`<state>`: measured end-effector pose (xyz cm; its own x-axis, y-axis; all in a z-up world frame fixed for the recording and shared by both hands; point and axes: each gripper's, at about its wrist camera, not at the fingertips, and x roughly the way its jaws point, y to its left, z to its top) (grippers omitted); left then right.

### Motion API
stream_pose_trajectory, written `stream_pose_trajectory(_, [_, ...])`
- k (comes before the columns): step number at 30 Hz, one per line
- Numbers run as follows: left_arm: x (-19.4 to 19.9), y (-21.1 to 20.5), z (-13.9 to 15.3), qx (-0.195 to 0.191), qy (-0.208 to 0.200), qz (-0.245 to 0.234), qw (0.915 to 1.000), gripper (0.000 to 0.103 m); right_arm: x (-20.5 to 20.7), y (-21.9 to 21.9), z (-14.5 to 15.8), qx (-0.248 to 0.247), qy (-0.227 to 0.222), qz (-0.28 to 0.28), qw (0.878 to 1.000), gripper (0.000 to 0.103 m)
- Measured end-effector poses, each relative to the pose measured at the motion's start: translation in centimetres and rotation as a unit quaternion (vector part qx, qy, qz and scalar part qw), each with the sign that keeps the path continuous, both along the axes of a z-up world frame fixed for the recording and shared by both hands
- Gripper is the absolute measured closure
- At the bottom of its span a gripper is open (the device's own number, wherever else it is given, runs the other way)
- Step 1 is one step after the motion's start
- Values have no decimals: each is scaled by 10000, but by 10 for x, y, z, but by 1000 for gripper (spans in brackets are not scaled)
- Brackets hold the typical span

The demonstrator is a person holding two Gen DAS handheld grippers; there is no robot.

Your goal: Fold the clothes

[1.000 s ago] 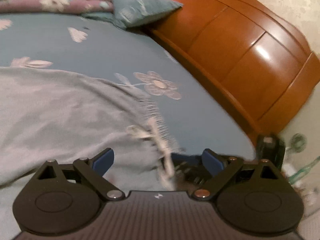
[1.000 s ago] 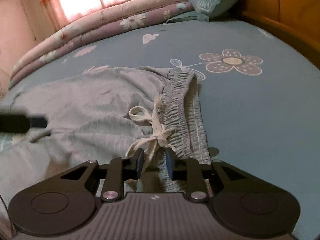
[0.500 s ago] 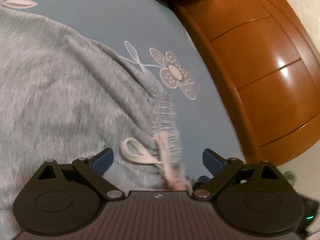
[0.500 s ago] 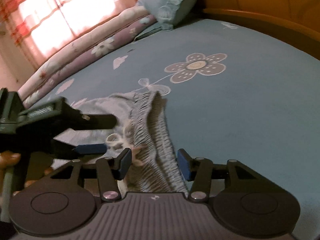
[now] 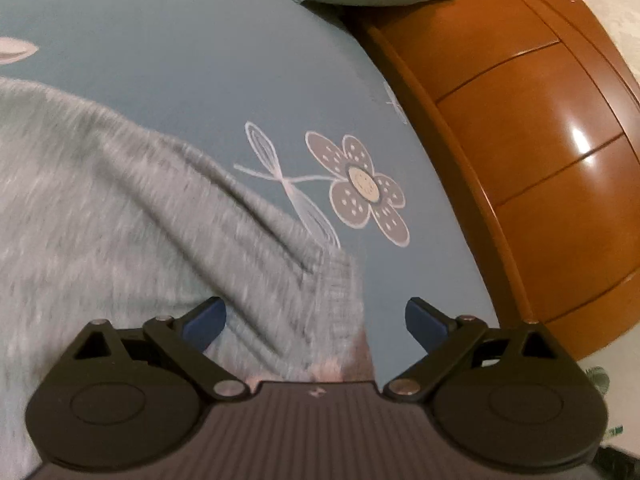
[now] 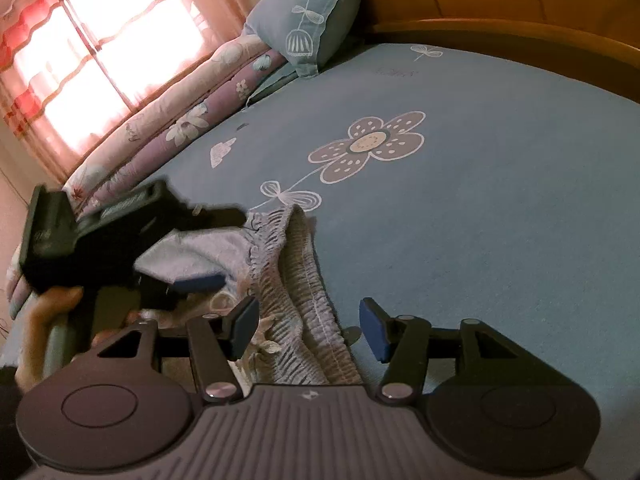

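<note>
Here we see a pair of grey trousers [image 5: 120, 220] of soft, heathered knit lying on the bed sheet [image 5: 200, 60], a smooth blue cotton printed with outlined flowers. The gathered elastic waistband [image 6: 296, 280] is ribbed and puckered, with a cream drawstring [image 6: 256, 336] tangled beside it. The waistband end lies nearest the glossy wooden headboard [image 5: 540, 160], and the garment's long axis runs away from it toward the left of the left wrist view, roughly parallel to the bed's near edge. A blue pillow [image 6: 316, 28] and a folded floral quilt [image 6: 180, 120] sit at the far side of the bed (under a bright curtained window).

The left gripper [image 5: 316, 320] has its blue pads spread wide over the waistband edge, gripping nothing; in the right wrist view we see it from the side, held by a hand [image 6: 44, 332]. The right gripper [image 6: 308, 328] has its jaws opening, the waistband lying between them but not pinched, as far as the blurred cloth lets us judge.

A second ago the right pads were nearly closed around the drawstring; they have since let go and parted. The left gripper has come down and in toward the waistband, so the cloth now fills more of its view, and the drawstring loop seen there half a second ago has slipped out of sight.
</note>
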<state>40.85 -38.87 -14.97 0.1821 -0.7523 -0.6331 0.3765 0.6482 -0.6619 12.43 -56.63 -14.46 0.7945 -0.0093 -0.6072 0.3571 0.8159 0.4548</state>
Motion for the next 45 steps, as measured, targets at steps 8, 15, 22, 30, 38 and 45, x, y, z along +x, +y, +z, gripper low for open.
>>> stream_pose_trajectory(8, [-48,60,30,-230,-229,-87,9994,7,-3,-1,3,-14,-53,-88,9999,38])
stream_pose_trajectory(15, [-94,82,-6,-360,151,-199,9990,6,-3,2,5,-5,-67,-130,9999,38])
stream_pose_trajectory(22, [-146,107,40,-551,-699,-190,9958,6,-6,-7,7,196,-169,-285,9993,37])
stream_pose_trajectory(30, [-229,155,41,948,-1616,500,9810,6,8,22,11,274,-214,350,9988,32])
stream_pose_trajectory(38, [-253,156,11,856,-950,523,9904,6,40,93,3,717,-7,1780,9814,22])
stream_pose_trajectory(45, [-278,161,15,1088,-881,195,9900,4,49,98,-15,873,660,1709,9792,21])
